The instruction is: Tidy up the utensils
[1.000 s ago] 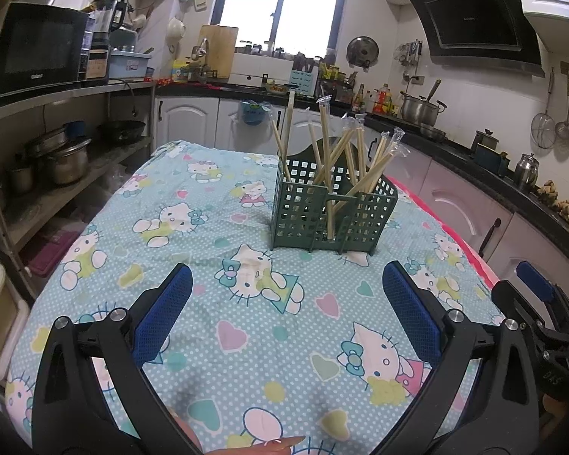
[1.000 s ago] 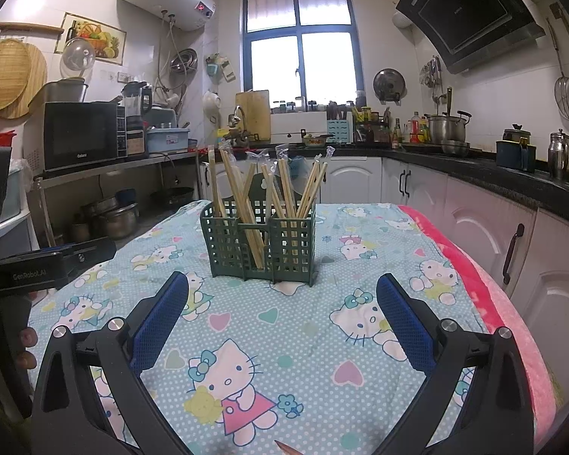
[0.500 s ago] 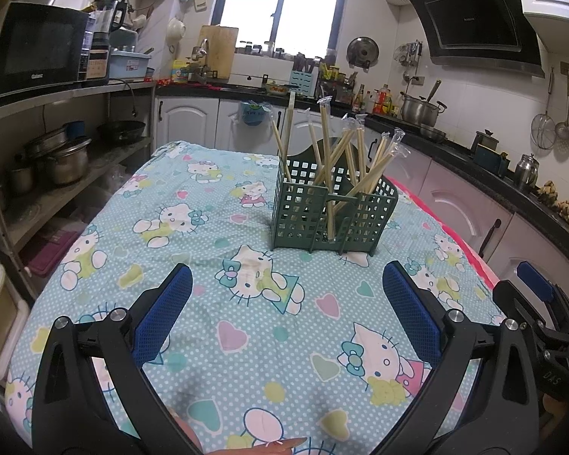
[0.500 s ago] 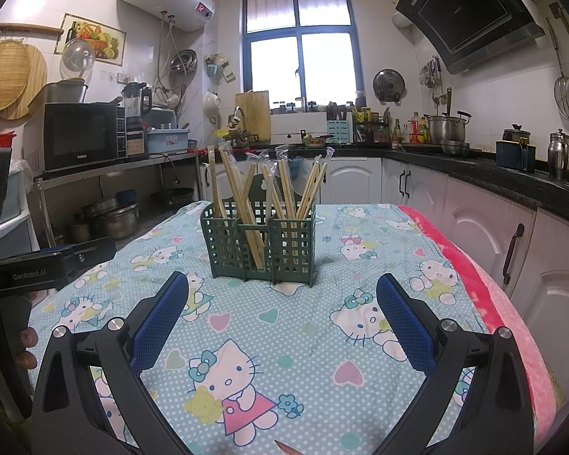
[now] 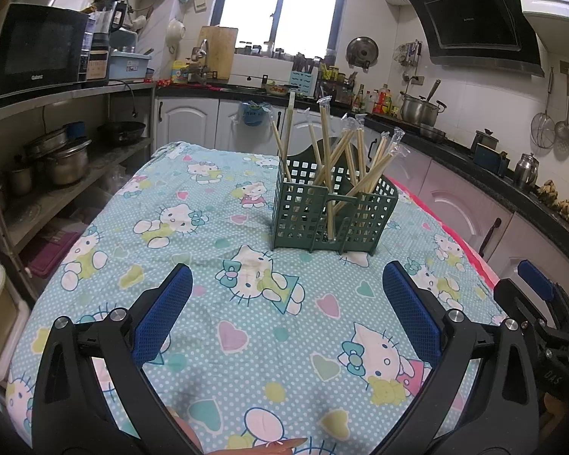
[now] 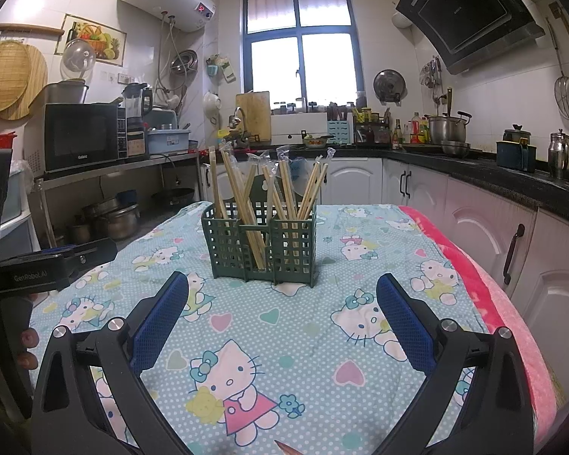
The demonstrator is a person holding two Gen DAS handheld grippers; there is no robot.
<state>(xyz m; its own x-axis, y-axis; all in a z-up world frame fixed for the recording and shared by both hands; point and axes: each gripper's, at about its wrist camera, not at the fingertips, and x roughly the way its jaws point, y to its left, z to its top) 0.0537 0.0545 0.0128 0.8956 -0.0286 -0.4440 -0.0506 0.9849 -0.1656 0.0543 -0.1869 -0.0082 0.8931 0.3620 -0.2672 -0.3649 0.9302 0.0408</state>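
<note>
Both claws stand wide apart with nothing between their blue pads: the left gripper [image 5: 286, 303] hovers over the tablecloth [image 5: 216, 326], and the right gripper [image 6: 282, 307] does the same a little to the side. From the left wrist view the body of the right gripper shows at the lower right edge of the table, and from the right wrist view the left one appears at the far left, with some fingertips [image 6: 28, 339] of the person under it. On the table, ahead of both claws and well apart from them, stands a dark green basket [image 5: 334, 210] with grid walls and several compartments. It is upright on the cloth with the cartoon cat pattern. Inside it lean many wooden chopsticks [image 5: 328, 163], most of them in thin clear plastic sleeves, and they point up and outward in different directions; I cannot tell exactly how many are in each compartment. A pink blanket [image 6: 485, 303] lies under the cloth along the right side of the table. Behind the table run white cabinets [image 6: 360, 182] with a black counter, a steel pot [image 6: 445, 129] on the stove, and a microwave [image 6: 81, 136] on a shelf at the left.
</note>
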